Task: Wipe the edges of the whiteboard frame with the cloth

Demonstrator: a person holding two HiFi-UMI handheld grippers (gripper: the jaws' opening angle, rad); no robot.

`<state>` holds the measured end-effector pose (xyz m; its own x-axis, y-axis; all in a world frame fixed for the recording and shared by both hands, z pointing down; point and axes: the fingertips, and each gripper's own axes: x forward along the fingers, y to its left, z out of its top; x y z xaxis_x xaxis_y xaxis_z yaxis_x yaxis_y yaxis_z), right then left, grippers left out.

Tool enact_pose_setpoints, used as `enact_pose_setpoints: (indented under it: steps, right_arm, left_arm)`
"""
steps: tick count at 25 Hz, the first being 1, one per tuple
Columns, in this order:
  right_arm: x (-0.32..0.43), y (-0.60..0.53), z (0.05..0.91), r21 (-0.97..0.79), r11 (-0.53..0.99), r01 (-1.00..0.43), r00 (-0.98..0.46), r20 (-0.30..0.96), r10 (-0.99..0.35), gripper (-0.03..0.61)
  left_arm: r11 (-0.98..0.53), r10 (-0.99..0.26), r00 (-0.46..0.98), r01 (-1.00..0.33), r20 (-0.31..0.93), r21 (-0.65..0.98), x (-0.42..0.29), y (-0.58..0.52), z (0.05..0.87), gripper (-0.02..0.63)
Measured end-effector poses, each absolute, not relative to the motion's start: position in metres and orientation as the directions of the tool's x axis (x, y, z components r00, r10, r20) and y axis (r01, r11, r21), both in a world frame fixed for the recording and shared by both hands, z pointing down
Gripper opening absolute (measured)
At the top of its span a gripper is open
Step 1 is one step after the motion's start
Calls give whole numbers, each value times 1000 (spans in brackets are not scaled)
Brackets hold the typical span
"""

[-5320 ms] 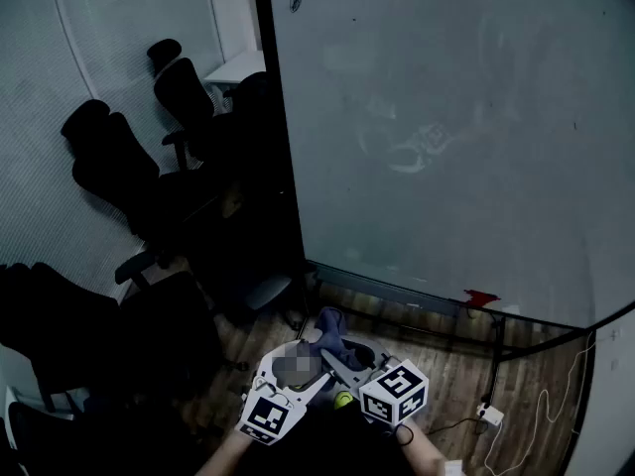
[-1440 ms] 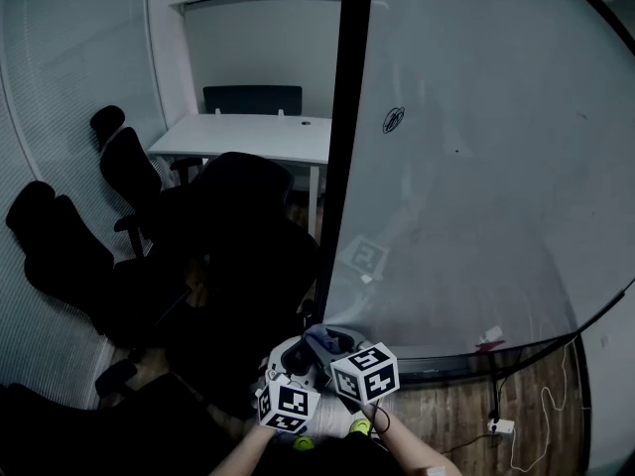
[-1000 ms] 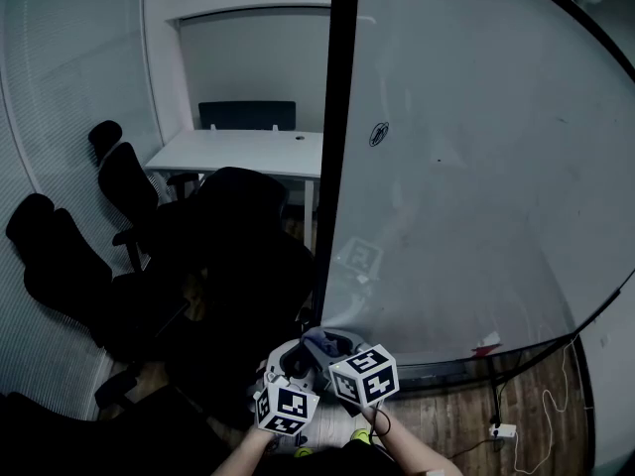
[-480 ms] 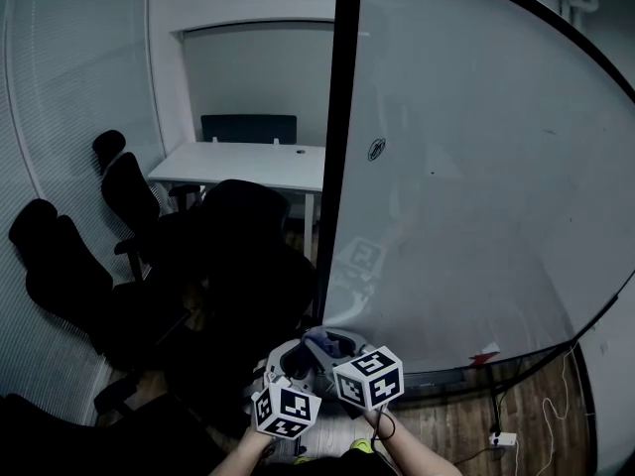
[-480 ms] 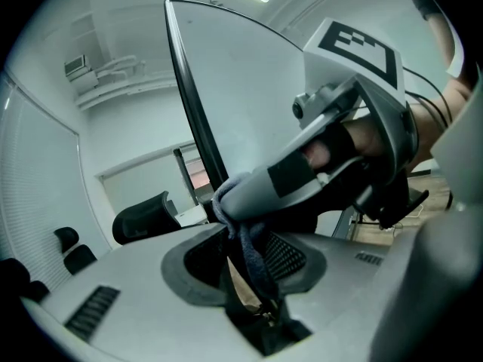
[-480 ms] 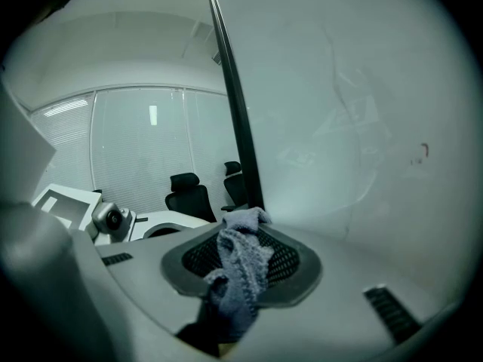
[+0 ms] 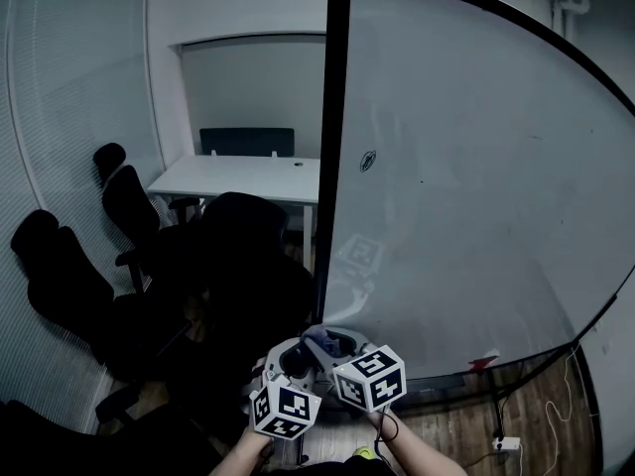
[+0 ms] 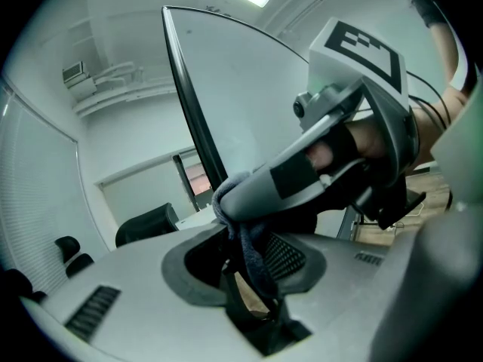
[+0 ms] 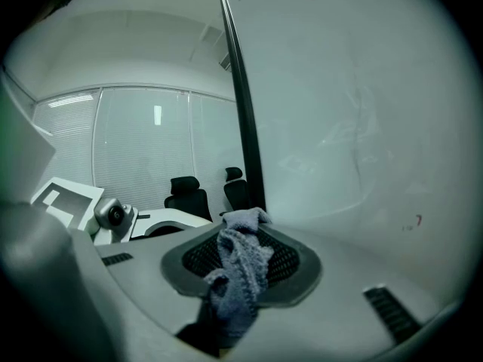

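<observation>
**Both grippers clamped on one cloth beside the board's black edge**

We found the left gripper (image 8: 250, 281) pinched on the lower end of the grey cloth (image 9: 240, 266). Its jaws had just been closing, and the fabric ran down between them into a dark gap where we lost its end. The right gripper (image 9: 235, 281) was clenched on the same cloth, with a bunched fold rising above its mesh pads. In the left gripper view the right gripper crossed in front, and the cloth draped over the tip of one grey finger (image 8: 287, 179).

In the head view the two marker cubes (image 7: 369, 377) covered most of both grippers. Only a small fold of cloth showed above them, low in the picture and in front of the foot of the board. The person's hands (image 7: 407, 452) were cut off by the bottom edge.

The upright black side of the whiteboard frame (image 7: 333, 147) stood just behind the cloth. We could not tell whether the two touched. The whiteboard (image 7: 476, 167) lost its right side to the round rim of the lens, and the grippers hid part of its lower rail. A small red object (image 7: 483, 361) on that rail was too small to name.

To the left stood a white desk (image 7: 243, 175). Several black office chairs (image 7: 124, 191) beside it merged into shadow, in front of window blinds (image 7: 74, 87). A white cable (image 7: 511, 444) lay on the wooden floor (image 7: 536, 415) at lower right.
</observation>
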<state>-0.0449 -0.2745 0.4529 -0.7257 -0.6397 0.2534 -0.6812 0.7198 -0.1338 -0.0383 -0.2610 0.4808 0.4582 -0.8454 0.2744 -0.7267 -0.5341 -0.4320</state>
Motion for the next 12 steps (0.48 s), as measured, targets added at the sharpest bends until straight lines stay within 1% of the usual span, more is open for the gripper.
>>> enact_pose_setpoints:
  steps: [12]
  right_arm:
    - [-44, -277, 402, -78, 728, -681, -728, 174, -663, 107]
  left_arm:
    - [-508, -857, 471, -700, 211, -501, -36, -267, 430, 133]
